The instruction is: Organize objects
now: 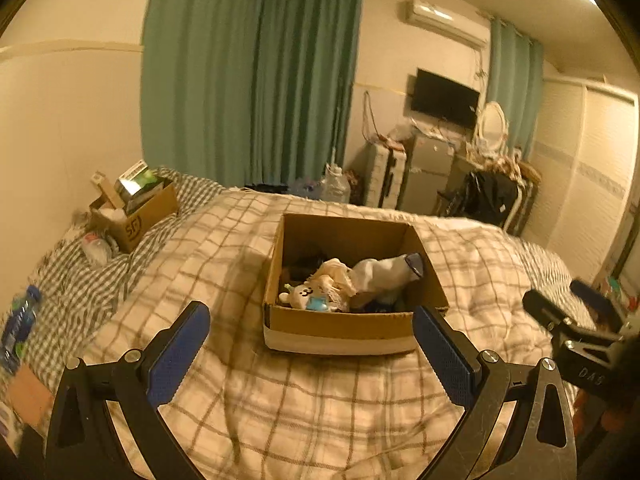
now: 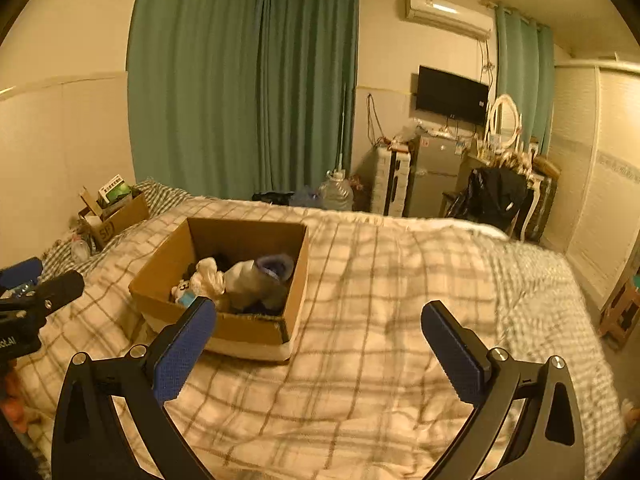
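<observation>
The open cardboard box (image 1: 340, 322) sat in the middle of the bed on the plaid quilt (image 1: 224, 400), flaps up, and it was already loaded: a small white plush toy (image 1: 306, 295) with a blue patch lay at the near edge, a cream crumpled cloth (image 1: 336, 276) beside it, and a pale grey sock with a blue cuff (image 1: 390, 270) leaned against the right wall. Judging by that pile, the box served as the collection bin, set centrally so both hands could reach it.

The left gripper (image 1: 312, 350) hovered just short of the box's near wall, blue pads spread wide and holding nothing. The right gripper (image 2: 320, 344) hung over bare quilt to the right of the box (image 2: 224, 320), likewise spread and empty. Each tool showed at the edge of the other's view, with white lettering on the body that looked like "DAS", though it was hard to be sure.

Over by the wall, a second, smaller carton (image 1: 138, 220) stood on the gingham bedding, stamped "SF" on its side and stuffed with a green-and-white packet whose print was too small to read. A plastic bottle (image 1: 96, 248) lay just beside it. A wall-mounted TV (image 2: 452, 96) and an air conditioner (image 2: 448, 14) filled the far corner.
</observation>
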Tool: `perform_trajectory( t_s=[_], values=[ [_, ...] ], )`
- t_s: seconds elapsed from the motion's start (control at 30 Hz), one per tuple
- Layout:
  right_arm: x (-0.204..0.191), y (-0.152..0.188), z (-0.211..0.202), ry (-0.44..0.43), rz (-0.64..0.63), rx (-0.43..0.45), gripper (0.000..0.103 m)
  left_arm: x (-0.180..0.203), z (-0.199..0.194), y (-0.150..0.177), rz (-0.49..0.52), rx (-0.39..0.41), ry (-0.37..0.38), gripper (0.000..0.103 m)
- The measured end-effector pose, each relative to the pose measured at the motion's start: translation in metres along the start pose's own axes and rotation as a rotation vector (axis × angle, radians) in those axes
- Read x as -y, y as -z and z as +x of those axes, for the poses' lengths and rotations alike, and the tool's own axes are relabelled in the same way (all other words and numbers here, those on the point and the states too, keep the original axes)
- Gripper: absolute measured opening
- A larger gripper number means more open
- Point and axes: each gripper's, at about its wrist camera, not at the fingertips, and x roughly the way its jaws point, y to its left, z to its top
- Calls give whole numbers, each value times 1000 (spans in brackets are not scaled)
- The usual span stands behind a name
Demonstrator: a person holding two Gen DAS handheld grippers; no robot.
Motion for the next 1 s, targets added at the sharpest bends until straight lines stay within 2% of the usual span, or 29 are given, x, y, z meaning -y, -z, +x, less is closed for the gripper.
perform_trajectory(
  t_s=[0.17,0.5,1.0],
  values=[
    [4,10,10,-11,33,-7,103,0,4,14,-24,-2,-4,103],
    [5,12,9,-23,39,-3,103,25,6,22,81,-11,2,103],
    [-3,14,11,-24,11,-21,103,21,9,23,68,-31,-6,103]
  ],
)
